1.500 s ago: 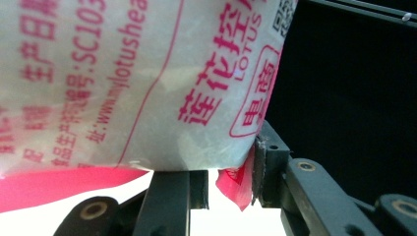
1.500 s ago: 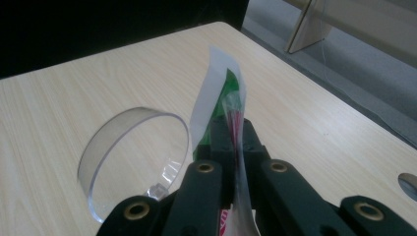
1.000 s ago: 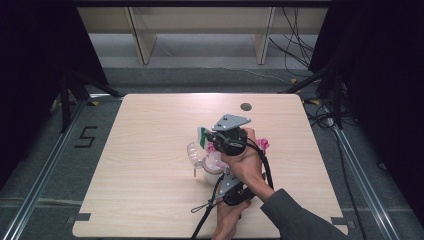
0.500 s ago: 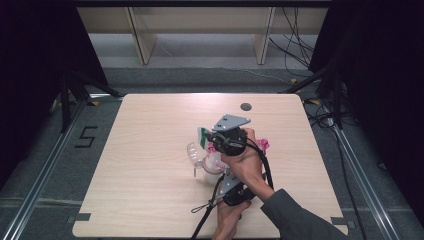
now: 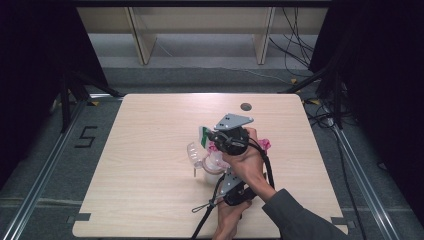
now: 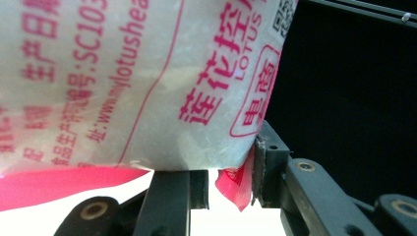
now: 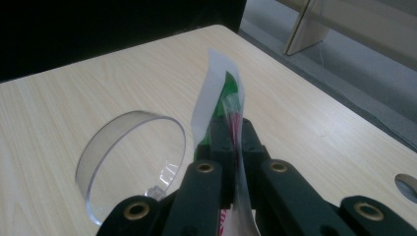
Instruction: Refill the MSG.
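Note:
A white translucent snack bag (image 6: 137, 83) with pink print and a red bottom seam hangs over the table's middle. The seam sits between the jaws of my left gripper (image 6: 231, 177), which is shut on it from below (image 5: 221, 169). My right gripper (image 7: 231, 132) is shut on the bag's thin white-and-green top strip (image 7: 216, 93). In the high view the right gripper (image 5: 207, 137) is above the bag (image 5: 216, 160). A clear round plastic container (image 7: 130, 157) lies on its side just left of the bag (image 5: 194, 151), its mouth toward the right gripper.
The light wooden table (image 5: 150, 165) has a round cable hole (image 5: 245, 106) near its far edge, and the hole (image 7: 408, 186) also appears at the right gripper view's lower right. Cables trail from both grippers toward the front edge. Dark curtains and a shelf stand beyond the table.

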